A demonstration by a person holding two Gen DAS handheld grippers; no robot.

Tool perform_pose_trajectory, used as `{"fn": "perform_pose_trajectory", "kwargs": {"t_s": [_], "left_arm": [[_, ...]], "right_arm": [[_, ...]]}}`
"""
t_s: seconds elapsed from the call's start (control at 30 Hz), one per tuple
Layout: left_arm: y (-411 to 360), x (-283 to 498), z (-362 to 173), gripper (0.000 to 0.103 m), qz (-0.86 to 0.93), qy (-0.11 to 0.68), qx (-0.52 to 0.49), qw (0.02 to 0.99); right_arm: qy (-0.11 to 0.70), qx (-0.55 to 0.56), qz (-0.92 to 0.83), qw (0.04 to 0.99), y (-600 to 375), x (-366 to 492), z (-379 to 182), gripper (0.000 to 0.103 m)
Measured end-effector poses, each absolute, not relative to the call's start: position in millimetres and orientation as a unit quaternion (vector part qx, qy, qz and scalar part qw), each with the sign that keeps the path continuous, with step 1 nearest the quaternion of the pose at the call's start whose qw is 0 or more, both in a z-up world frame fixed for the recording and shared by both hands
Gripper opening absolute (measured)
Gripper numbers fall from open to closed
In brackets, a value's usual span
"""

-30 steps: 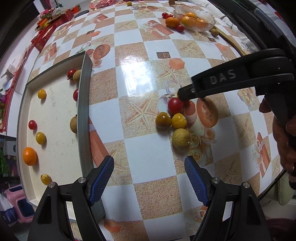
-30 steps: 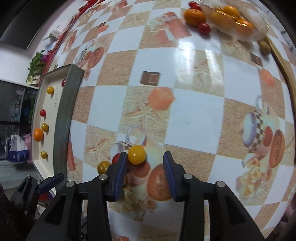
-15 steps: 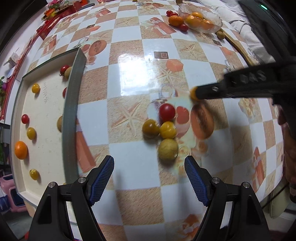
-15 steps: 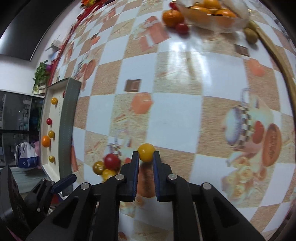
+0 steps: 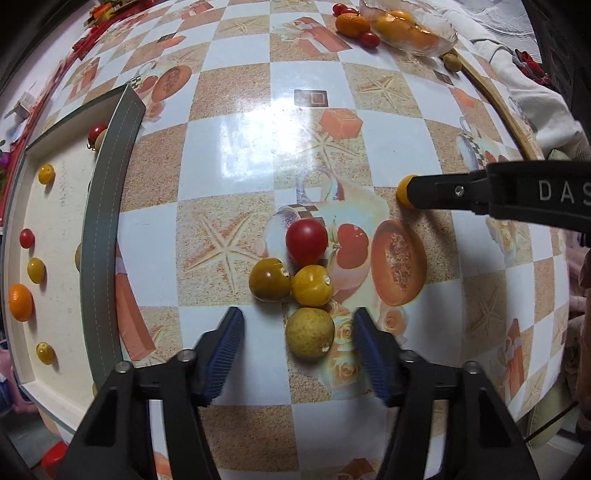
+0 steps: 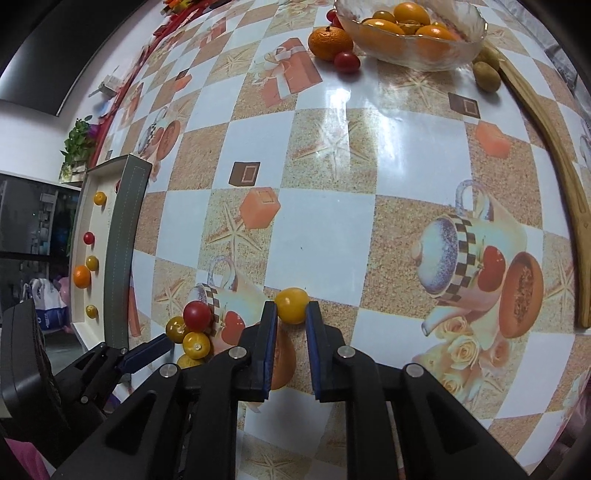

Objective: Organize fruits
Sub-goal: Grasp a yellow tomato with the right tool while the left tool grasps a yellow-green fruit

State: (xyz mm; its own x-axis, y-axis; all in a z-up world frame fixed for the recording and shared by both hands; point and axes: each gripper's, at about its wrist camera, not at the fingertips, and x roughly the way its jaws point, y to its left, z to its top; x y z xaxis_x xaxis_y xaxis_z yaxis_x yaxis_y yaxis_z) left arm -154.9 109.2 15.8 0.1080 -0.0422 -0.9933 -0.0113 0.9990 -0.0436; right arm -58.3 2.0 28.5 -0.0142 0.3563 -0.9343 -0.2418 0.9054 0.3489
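Right tongs clenched on a small yellow fruit, lifted just right of the fruit cluster on the counter. Left tongs spread wide, released, flanking the cluster's nearest pale green fruit. Tray well left of the cluster, glass bowl far beyond.

Loose cluster beside tray: one red tomato, two yellow tomatoes, one pale green fruit. Inside tray: four yellow tomatoes, two red, one orange. One yellow tomato held.
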Motion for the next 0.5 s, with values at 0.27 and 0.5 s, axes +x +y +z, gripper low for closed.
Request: {"fn": "perform_pose_trajectory", "kwargs": {"t_s": [0.27, 0.5], "left_arm": [[121.3, -142.5, 16.4, 0.036, -0.019, 0.665, -0.026, 0.746], [132.0, -147.5, 15.8, 0.031, -0.027, 0.662, -0.028, 0.749]], "right_arm": [[0.680, 0.040, 0.223, 0.698, 5.7, -56.9, 25.4, 0.024], [0.674, 0.025, 0.217, 0.706, 7.3, -56.6, 24.6, 0.020]]}}
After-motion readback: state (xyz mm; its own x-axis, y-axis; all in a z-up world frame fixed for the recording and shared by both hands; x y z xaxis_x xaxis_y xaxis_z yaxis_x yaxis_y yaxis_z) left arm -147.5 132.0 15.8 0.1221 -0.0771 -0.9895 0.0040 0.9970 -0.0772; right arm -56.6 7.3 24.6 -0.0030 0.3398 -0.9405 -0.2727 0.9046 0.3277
